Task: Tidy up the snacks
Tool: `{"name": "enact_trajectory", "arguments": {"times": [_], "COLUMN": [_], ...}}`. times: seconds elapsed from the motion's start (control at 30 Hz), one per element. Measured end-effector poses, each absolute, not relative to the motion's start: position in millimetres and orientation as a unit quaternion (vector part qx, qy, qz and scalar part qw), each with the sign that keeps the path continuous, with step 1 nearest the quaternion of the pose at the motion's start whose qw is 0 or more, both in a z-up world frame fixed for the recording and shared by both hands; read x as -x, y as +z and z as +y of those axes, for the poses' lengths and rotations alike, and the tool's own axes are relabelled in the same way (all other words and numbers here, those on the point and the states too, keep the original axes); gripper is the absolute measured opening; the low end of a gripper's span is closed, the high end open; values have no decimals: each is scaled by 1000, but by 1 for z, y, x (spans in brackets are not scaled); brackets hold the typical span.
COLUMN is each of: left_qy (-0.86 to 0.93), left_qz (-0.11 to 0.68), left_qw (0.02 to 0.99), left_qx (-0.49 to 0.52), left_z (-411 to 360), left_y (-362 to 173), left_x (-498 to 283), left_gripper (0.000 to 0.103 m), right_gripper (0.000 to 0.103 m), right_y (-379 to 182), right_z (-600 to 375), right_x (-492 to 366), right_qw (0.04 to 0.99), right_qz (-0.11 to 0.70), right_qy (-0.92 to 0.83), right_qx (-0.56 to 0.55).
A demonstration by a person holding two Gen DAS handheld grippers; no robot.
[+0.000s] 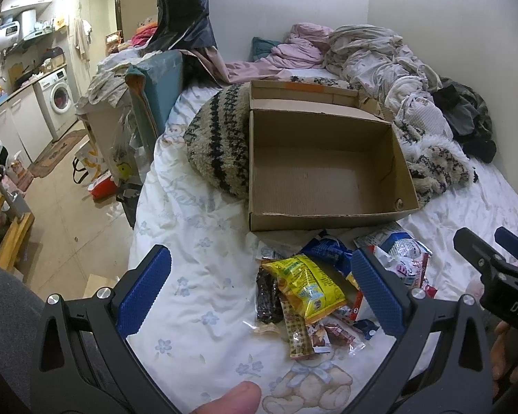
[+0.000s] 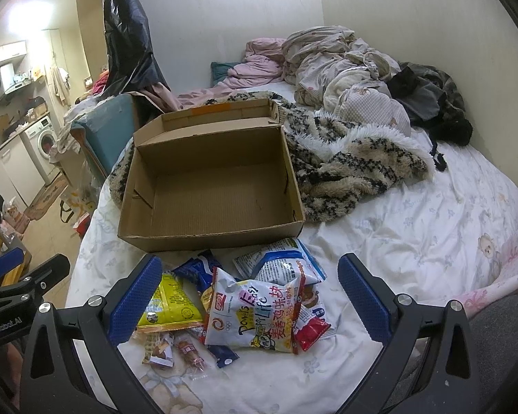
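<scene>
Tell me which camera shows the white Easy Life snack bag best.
The right wrist view: the white snack bag lies face-up between the open right tongs, print readable. In the left wrist view, a left finger hides most of that bag.

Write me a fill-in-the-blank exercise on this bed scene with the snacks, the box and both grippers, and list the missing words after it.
1. The cardboard box on the bed holds ____ snacks.
2. The snack pile lies on the bedsheet, between the box and the ____.
3. The left gripper and the right gripper both have their jaws ____.
4. The fuzzy striped blanket lies ____ the box, not inside it.

Missing words: no; grippers; open; beside
</scene>
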State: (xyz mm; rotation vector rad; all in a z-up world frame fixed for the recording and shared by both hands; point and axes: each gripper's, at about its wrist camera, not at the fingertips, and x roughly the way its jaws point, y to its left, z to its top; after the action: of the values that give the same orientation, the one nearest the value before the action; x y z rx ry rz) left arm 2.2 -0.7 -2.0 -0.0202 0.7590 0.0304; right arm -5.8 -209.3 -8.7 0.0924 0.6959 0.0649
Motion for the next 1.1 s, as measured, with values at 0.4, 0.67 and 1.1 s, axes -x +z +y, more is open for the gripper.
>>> {"name": "enact_trajectory", "arguments": {"times": [0.4, 0.67, 1.1], "left_qy": [-2, -21, -15], "left_qz": [375, 407, 502], "left_qw": [927, 913, 863], "left_qx": [19, 32, 58], "left_z": [-2, 2, 11], "left_y": [-4, -2, -11], "left_x": [-3, -9, -69], "left_gripper": [103, 103, 103], "right_gripper": [103, 103, 103], "right_y": [-12, -13, -20], "right_z": [-214, -223, -247], "right_x": [3, 1, -58], "right_qw": [935, 927, 886], "right_qz": [349, 367, 460], "right_qy": [28, 28, 9], "right_qx": [-50, -73, -59]}}
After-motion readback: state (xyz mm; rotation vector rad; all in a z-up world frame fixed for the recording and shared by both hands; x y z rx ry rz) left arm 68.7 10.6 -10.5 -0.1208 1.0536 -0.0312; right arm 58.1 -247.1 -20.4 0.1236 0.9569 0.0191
